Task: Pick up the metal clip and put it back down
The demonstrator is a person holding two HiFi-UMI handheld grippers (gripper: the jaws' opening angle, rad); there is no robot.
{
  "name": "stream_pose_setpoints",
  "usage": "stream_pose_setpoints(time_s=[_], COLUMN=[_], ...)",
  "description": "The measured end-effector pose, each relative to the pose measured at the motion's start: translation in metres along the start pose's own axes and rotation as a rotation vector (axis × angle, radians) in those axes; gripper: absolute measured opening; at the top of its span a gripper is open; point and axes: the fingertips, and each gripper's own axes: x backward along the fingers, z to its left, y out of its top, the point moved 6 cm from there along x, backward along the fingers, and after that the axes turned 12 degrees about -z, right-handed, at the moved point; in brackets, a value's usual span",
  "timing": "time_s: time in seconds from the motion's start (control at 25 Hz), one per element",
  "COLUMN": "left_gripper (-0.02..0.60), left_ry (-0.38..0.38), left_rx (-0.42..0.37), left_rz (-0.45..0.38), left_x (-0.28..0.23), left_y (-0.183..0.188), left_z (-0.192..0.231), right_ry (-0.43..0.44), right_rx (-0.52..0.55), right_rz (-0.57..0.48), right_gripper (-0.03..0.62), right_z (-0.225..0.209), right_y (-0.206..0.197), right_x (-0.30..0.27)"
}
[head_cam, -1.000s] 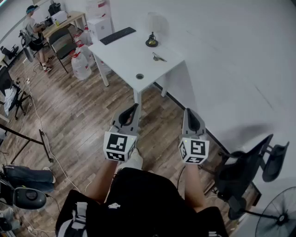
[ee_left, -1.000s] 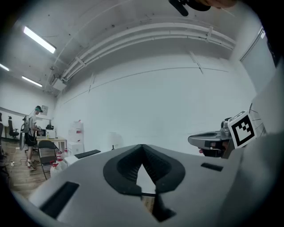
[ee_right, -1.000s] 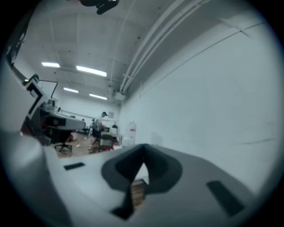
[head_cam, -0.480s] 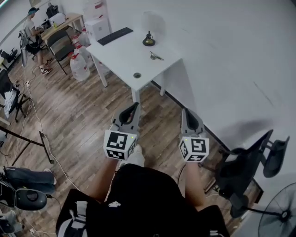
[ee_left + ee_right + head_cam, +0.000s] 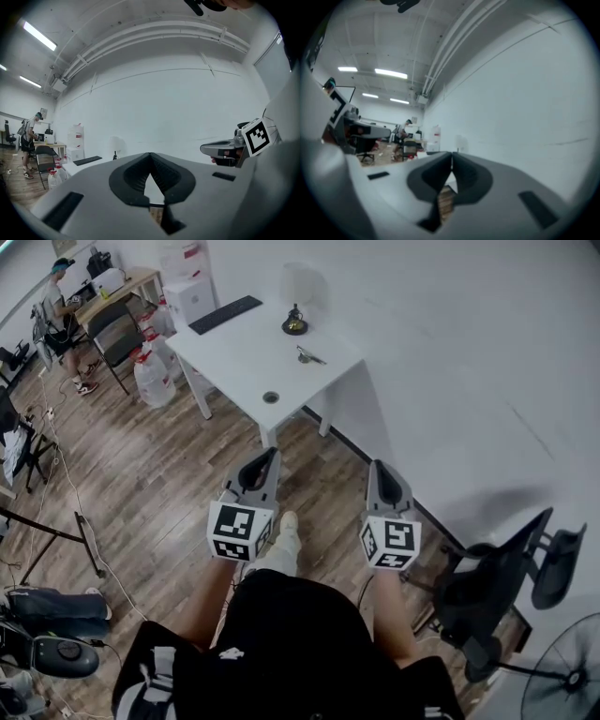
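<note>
Both claws, the left gripper (image 5: 270, 457) and the right gripper (image 5: 382, 467), are closed completely with nothing between the jaws. The metal clip (image 5: 309, 356) lies on the white table (image 5: 234, 357) at 12 o'clock from them, well apart, with a dark bell-shaped object (image 5: 294, 324) at its 11 o'clock and a water jug (image 5: 153, 381) on the floor at the table's 9 o'clock. Since a second ago the table has shifted slightly left in the head view, and a shoe (image 5: 284, 538) has come forward between the grippers.
</note>
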Motion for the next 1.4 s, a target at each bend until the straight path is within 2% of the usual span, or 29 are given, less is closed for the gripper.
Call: stream_pose_setpoints(time_s=[0.24,0.8,1.16,1.4], left_gripper=[0.025,0.025,0.025,0.025], left_ry=[0.003,-0.020,-0.034,-0.055], left_rx=[0.004,0.027,0.043,0.061], left_rz=[0.016,0.053,0.070,0.090], left_x=[-0.047,-0.197,-0.277,-0.319], left_y=[-0.019,-0.049,-0.064,-0.076], left_z=[0.018,0.093,0.155,0.179], right_ry=[0.006,0.018,0.024,0.018], right_rx=[-0.009,-0.004,-0.001,0.005], right_rz=[0.013,0.078,0.105,0.125], right_gripper=[0.035,0.034,0.034,0.034], right_z=[-0.022,-0.065,-0.072,-0.082], right_y=[-0.016,-0.052,-0.070,-0.079], right_x=[-0.044,-0.197,-0.294,-0.340])
